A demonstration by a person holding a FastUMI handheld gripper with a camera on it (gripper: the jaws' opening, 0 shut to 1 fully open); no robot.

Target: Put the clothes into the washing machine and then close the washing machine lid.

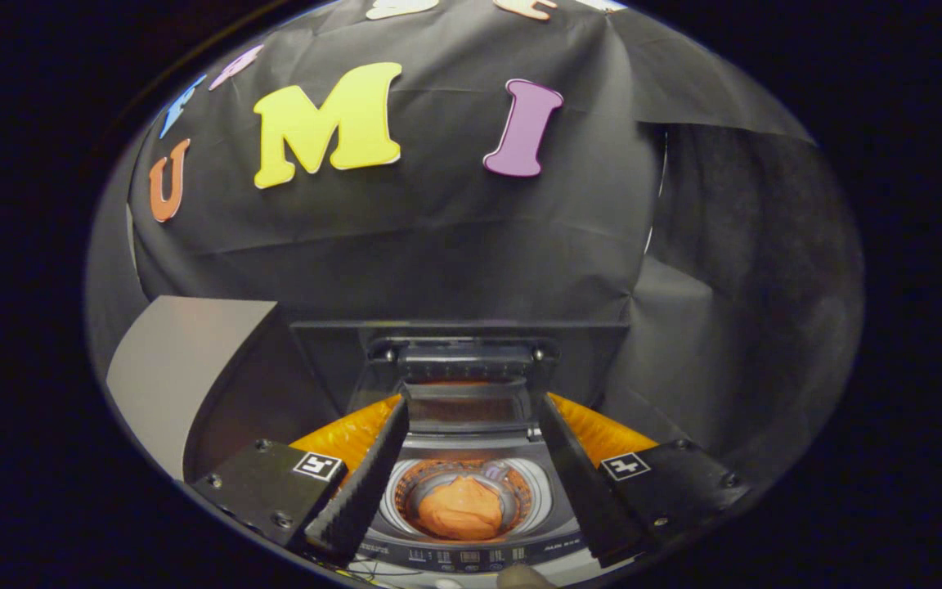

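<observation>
Looking down past the gripper [471,446], you see a small washing machine [471,556] with its top open. The 2 fingers [361,491] are spread wide apart and pinch nothing. Each finger block has a little square black-and-white tag [317,466] on it.

Between the fingers, at 6 o'clock from their tips, sits the round tub [405,491]. An orange bundle of clothes [460,509] lies inside it. The lid [463,360] stands straight up at 12 o'clock from the tub, right behind the finger tips.

Below the tub, a dark strip of buttons [471,558] has tiny writing, too small to read.

Orange crinkly stuff [348,433] shows on both sides, at 9 and 3 o'clock from the tub, partly hidden by the fingers. A grey box [185,368] stands at 10 o'clock. Black cloth [438,245] hangs behind everything.
</observation>
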